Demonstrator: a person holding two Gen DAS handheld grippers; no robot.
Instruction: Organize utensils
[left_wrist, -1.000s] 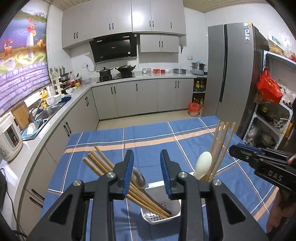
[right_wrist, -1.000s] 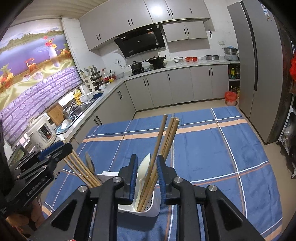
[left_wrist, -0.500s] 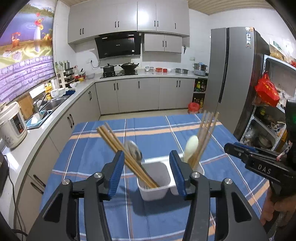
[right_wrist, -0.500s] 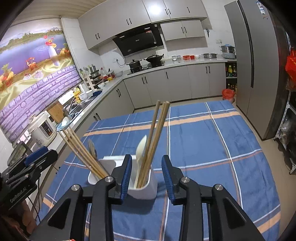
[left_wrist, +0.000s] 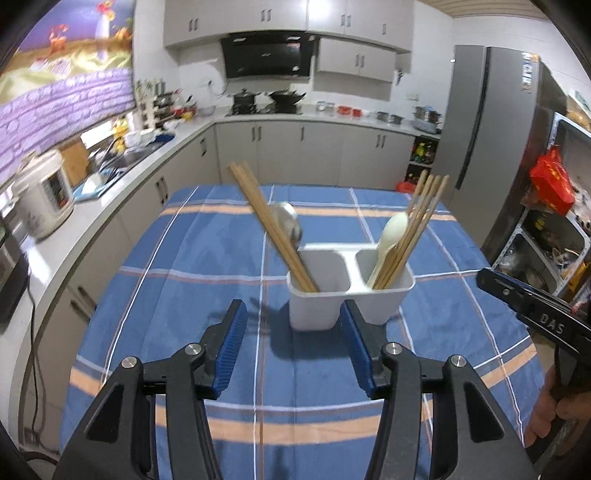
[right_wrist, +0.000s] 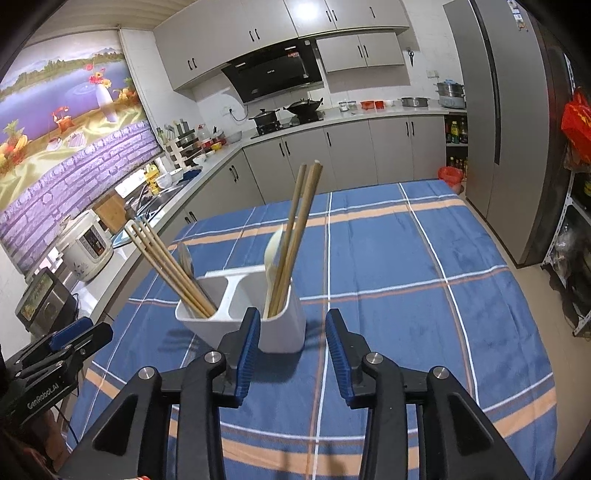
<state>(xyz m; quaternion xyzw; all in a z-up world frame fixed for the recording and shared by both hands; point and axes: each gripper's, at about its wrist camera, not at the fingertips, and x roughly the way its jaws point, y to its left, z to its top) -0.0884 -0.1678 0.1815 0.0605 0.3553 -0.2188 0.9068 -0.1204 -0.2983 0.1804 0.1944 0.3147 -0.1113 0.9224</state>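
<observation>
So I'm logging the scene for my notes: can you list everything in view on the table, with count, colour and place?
White plastic two-compartment utensil holder: one, white, upright on the cloth, just ahead of both grippers.
Wooden chopsticks, left compartment: a bundle, exact count unclear, tan, leaning left.
Metal spoon: one, silver, left compartment, blurred behind those chopsticks.
Wooden chopsticks, right compartment: about four, tan, leaning right.
Cream plastic spoon: one, cream, right compartment.
Blue plaid tablecloth: one, blue with orange and white stripes, covering the table.
Left gripper: black with blue pads, open, empty.
Right gripper: black with blue pads, open, empty.
</observation>
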